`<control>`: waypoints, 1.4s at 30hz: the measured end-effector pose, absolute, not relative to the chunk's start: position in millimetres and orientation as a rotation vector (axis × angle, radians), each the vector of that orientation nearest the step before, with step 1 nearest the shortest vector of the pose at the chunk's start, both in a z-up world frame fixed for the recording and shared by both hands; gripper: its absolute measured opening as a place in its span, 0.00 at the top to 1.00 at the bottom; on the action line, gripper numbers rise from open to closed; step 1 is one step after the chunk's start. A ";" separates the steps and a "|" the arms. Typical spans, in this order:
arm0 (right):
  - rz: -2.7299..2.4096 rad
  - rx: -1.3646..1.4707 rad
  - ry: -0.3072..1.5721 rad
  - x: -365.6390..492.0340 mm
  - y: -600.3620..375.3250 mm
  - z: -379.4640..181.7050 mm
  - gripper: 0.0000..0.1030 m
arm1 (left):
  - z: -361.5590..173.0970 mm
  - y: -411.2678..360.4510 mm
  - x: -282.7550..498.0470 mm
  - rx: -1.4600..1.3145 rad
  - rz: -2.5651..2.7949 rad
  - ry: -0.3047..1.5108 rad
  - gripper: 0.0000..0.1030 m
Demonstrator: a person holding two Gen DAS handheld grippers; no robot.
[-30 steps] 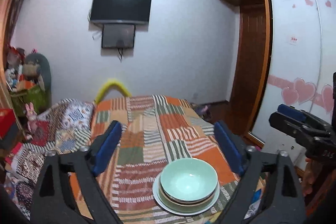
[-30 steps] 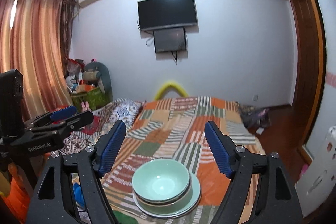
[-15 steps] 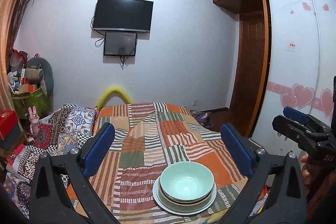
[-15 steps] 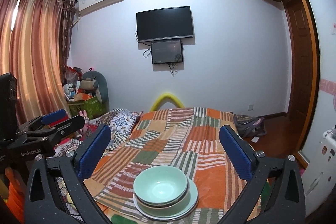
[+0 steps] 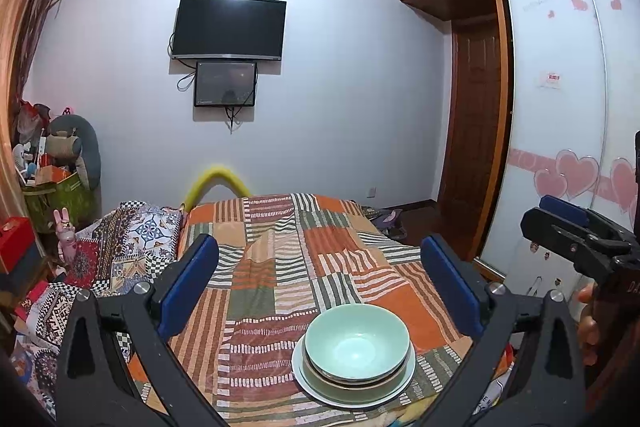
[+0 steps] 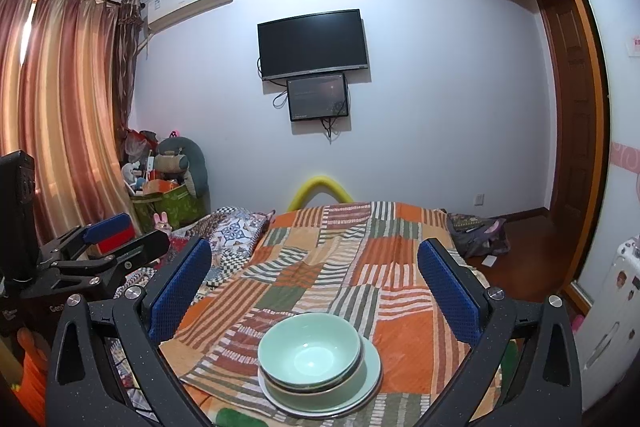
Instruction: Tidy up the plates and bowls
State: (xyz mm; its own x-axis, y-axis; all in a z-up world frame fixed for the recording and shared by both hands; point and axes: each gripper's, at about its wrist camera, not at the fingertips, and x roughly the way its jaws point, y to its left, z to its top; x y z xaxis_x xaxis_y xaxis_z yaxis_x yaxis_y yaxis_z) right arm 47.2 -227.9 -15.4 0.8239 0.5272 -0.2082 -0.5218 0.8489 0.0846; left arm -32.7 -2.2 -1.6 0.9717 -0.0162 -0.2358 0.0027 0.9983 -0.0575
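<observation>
A stack of pale green bowls (image 5: 357, 343) sits on pale green plates (image 5: 320, 385) at the near end of a bed with a striped patchwork cover (image 5: 280, 267). The stack also shows in the right wrist view (image 6: 310, 355). My left gripper (image 5: 320, 279) is open and empty, held above and behind the stack. My right gripper (image 6: 314, 279) is open and empty, also above the stack. Each gripper shows in the other's view: the right one (image 5: 576, 235) at the right edge, the left one (image 6: 100, 247) at the left edge.
A patterned quilt (image 5: 132, 239) lies left of the bed. A green bin of toys (image 6: 172, 203) stands by the curtain. A wardrobe with heart stickers (image 5: 560, 147) and a wooden door (image 5: 476, 147) are at the right. A TV (image 5: 230, 29) hangs on the far wall.
Both grippers have pulled back and tilted up from the bowl stack, and their jaws have opened wider. The stack has not moved.
</observation>
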 end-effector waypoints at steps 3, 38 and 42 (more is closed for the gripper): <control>0.556 0.022 0.229 46.8 -228.8 -16.4 0.00 | -2.8 -2.8 -31.4 -0.053 -0.005 0.242 0.00; 0.564 0.025 0.250 46.4 -229.2 -16.2 0.00 | -2.3 -5.4 -29.5 -0.054 -0.007 0.234 0.00; 0.563 0.026 0.256 46.6 -229.2 -16.7 0.00 | -1.3 -6.0 -28.7 -0.049 -0.016 0.234 0.00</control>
